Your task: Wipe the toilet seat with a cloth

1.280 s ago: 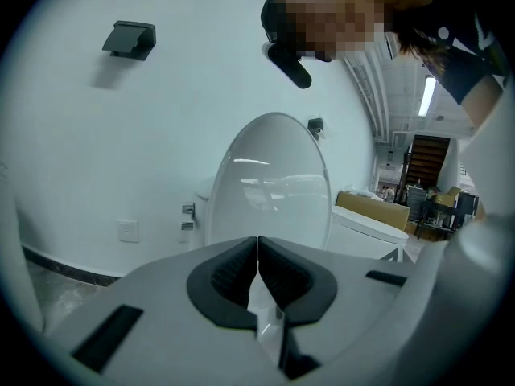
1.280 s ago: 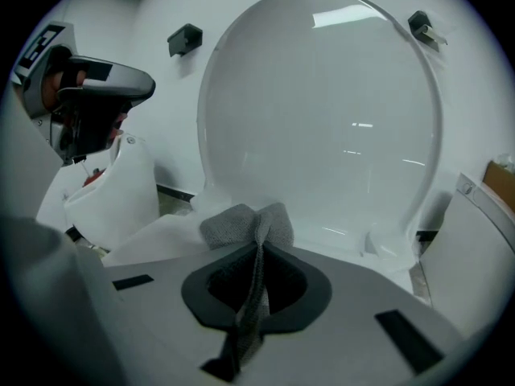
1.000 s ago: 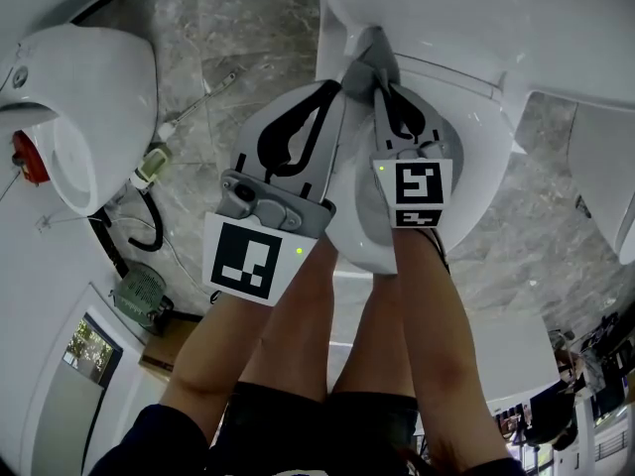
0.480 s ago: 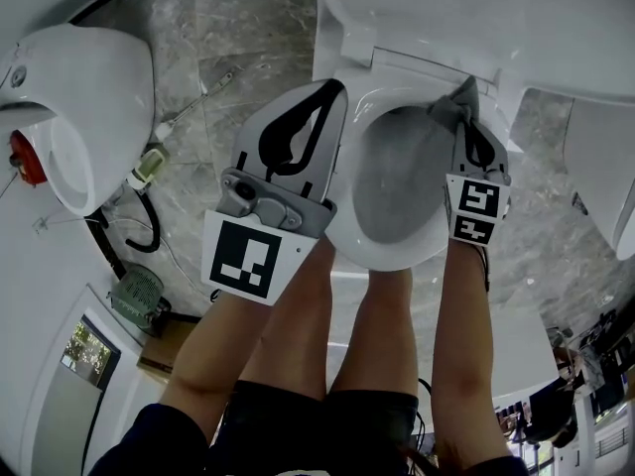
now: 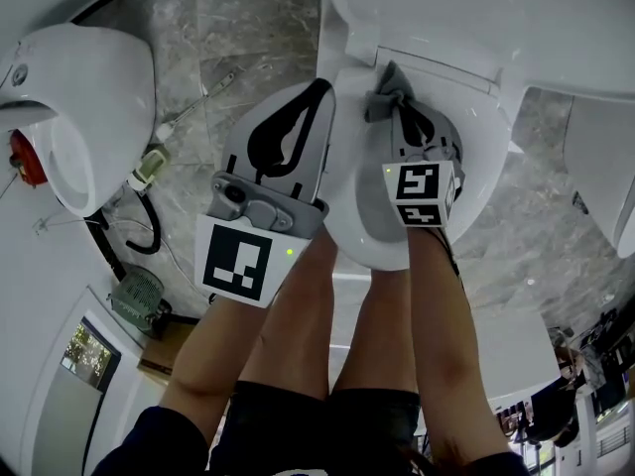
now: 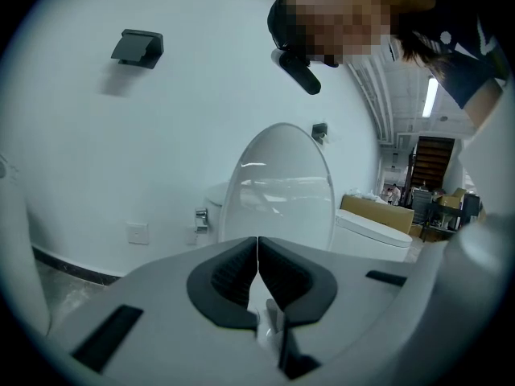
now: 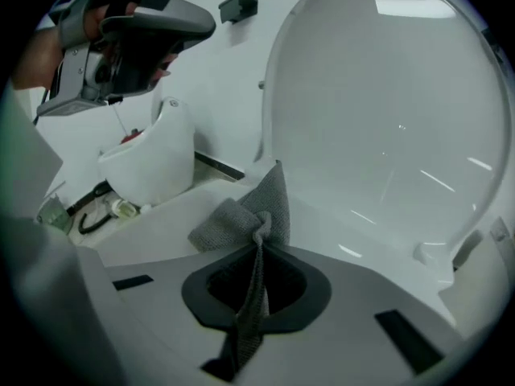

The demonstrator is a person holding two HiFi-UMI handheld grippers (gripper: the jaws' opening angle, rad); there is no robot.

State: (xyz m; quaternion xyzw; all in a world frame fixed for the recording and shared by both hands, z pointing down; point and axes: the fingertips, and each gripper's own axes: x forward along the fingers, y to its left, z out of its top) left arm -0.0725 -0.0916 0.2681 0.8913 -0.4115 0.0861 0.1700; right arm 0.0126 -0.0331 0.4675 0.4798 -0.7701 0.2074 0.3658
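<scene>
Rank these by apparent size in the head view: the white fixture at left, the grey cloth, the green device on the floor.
1. white fixture: clearly largest.
2-3. grey cloth and green device: these look about alike. The cloth is partly pinched in the right gripper, so they are left unranked.

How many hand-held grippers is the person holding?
2. The left hand-held gripper is shut and empty, left of the toilet bowl; the right hand-held gripper, over the bowl, is shut on the grey cloth.

Grey woven cloth point(image 7: 245, 215); glossy white toilet seat point(image 5: 481, 157); light grey right gripper point(image 7: 259, 256) with black-padded jaws and black-and-white square markers; grey-veined marble floor point(image 5: 238, 28).
</scene>
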